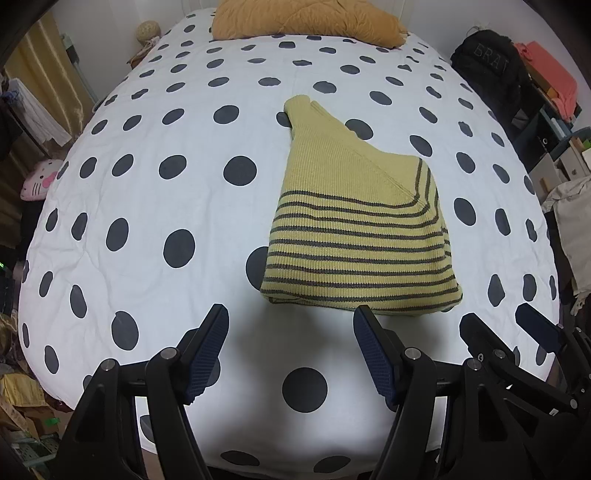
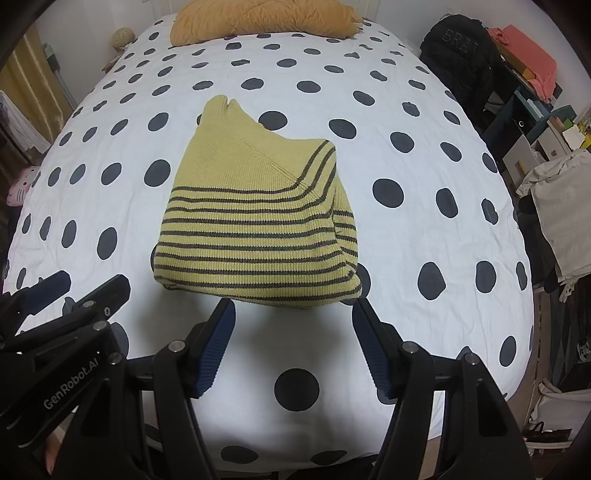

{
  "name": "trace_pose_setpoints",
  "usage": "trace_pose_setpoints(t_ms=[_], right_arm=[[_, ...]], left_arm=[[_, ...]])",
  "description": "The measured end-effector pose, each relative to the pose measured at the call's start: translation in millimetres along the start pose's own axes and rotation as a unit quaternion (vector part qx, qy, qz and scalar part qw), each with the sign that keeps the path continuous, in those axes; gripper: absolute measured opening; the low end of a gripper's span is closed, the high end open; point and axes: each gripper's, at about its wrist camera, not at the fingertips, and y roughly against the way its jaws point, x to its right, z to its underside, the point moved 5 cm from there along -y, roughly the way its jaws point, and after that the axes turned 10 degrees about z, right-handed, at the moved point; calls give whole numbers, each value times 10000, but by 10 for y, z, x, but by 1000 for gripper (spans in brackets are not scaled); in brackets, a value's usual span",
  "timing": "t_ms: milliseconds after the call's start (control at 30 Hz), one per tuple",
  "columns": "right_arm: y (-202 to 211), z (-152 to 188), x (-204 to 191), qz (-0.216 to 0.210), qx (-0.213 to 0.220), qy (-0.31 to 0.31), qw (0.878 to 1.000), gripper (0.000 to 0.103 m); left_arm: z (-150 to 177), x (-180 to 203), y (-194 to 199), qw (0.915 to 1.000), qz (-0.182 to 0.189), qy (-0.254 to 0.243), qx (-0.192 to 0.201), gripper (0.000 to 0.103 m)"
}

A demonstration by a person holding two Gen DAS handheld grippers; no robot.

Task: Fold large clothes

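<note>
The striped sweater [image 1: 354,236] sits folded on the polka-dot bed [image 1: 147,206] (mustard pillow [image 1: 306,18] at the far end). Left hand-held gripper [image 1: 290,319] and right hand-held gripper [image 2: 293,308] both hover spread wide, holding nothing.

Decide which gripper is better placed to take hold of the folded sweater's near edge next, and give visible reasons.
Probably the right gripper: the striped sweater lies straight ahead, its near edge spanning the open jaws. From the left gripper, also open, the sweater sits off towards its right finger.
</note>
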Motion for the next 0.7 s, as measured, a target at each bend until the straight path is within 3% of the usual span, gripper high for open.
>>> trace_pose_setpoints(t_ms=[700], right_arm=[[4,30,-2,14,-48,-20,10000,67]], left_arm=[[48,14,-67,9998,66,29,-190,71]])
